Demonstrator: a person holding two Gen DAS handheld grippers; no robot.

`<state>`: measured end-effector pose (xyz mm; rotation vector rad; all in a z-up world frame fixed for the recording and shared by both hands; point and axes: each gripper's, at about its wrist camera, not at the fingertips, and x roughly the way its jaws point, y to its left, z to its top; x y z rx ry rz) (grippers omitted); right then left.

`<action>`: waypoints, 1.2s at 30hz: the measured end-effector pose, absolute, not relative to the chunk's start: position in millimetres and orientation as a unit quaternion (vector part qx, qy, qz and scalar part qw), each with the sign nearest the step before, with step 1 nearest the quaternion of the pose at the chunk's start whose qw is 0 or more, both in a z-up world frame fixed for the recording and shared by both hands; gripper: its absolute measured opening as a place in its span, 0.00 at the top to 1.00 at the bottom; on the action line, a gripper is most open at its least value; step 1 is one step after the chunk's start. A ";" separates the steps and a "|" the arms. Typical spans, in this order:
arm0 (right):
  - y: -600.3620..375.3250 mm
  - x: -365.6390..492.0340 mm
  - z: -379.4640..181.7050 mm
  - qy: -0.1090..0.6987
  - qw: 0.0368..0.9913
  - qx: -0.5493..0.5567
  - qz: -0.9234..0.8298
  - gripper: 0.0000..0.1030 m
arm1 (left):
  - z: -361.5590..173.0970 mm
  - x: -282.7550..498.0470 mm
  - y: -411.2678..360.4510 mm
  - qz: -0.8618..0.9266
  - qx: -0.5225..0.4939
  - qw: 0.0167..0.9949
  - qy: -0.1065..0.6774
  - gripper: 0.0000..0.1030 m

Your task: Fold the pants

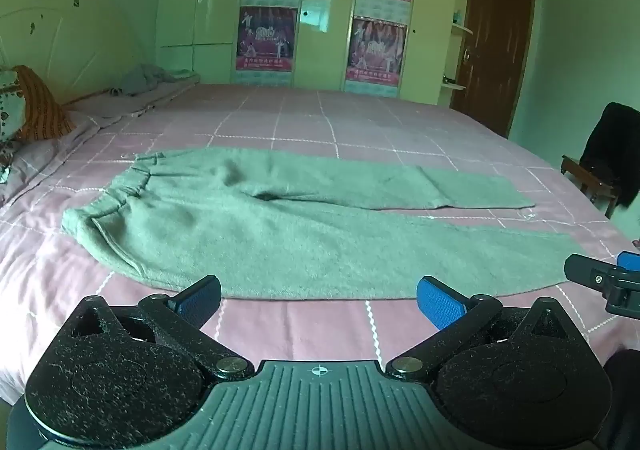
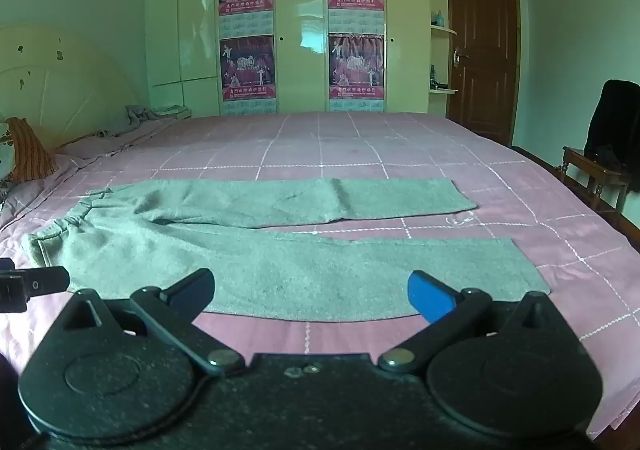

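Grey-green pants (image 1: pixel 280 226) lie flat across the pink checked bed (image 1: pixel 320 122), waistband at the left, both legs stretched to the right and slightly apart. They also show in the right wrist view (image 2: pixel 280 250). My left gripper (image 1: pixel 318 300) is open and empty, just short of the near leg's front edge. My right gripper (image 2: pixel 310 292) is open and empty, at the near leg's front edge, further toward the cuffs. The right gripper's fingertips (image 1: pixel 588 274) show at the right of the left wrist view; the left gripper's fingertips (image 2: pixel 44 282) show at the left of the right wrist view.
Pillows (image 1: pixel 28 110) and a crumpled grey blanket (image 1: pixel 148 78) lie at the head of the bed on the left. A wardrobe with posters (image 2: pixel 300 30) stands behind the bed. A wooden chair with dark clothes (image 2: pixel 612 146) stands right, beside a brown door (image 2: pixel 480 50).
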<state>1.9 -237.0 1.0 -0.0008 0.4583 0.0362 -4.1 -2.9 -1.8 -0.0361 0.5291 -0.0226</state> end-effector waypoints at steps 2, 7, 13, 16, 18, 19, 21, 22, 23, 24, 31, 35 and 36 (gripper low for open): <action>-235.9 1.4 0.2 0.228 0.973 -0.001 0.019 0.00 | -4.3 -3.3 -3.8 -0.011 -0.026 0.963 0.270 0.00; -234.7 2.8 -1.5 0.235 0.972 0.001 0.020 0.00 | -4.2 2.8 0.1 -0.014 -0.034 0.959 0.280 0.00; -235.5 5.6 -7.3 0.237 0.971 -0.005 0.020 0.00 | -6.8 2.4 0.8 -0.015 -0.035 0.959 0.282 0.00; -236.0 3.9 -4.4 0.239 0.971 -0.004 0.020 0.00 | -7.1 2.5 0.1 -0.017 -0.035 0.959 0.281 0.00; -235.8 4.0 -4.5 0.239 0.971 -0.005 0.020 0.00 | -6.7 2.5 -0.3 -0.017 -0.033 0.959 0.280 0.00; -235.4 4.1 -4.1 0.239 0.971 -0.005 0.020 0.00 | -6.7 2.6 -0.5 -0.017 -0.033 0.959 0.279 0.00; -235.4 4.1 -4.0 0.239 0.971 -0.005 0.020 0.00 | -7.5 3.4 -0.1 -0.016 -0.033 0.960 0.278 0.00; -235.8 4.4 -4.0 0.238 0.971 -0.005 0.021 0.00 | -7.7 2.9 -0.2 -0.015 -0.033 0.960 0.278 0.00; -236.0 4.2 -4.1 0.237 0.971 -0.005 0.021 0.00 | -7.8 3.0 0.1 -0.015 -0.034 0.960 0.277 0.00; -235.9 4.2 -4.0 0.237 0.971 -0.006 0.021 0.00 | -7.7 2.9 0.1 -0.015 -0.034 0.960 0.277 0.00; -235.7 3.7 -3.4 0.236 0.971 -0.006 0.020 0.00 | -5.4 2.2 0.1 -0.015 -0.033 0.961 0.274 0.00; -235.4 3.2 -1.9 0.236 0.972 -0.007 0.022 0.00 | -5.6 2.1 0.0 -0.016 -0.033 0.961 0.274 0.00; -235.4 3.1 -2.0 0.236 0.972 -0.007 0.022 0.00 | -5.7 2.0 -0.2 -0.015 -0.033 0.961 0.274 0.00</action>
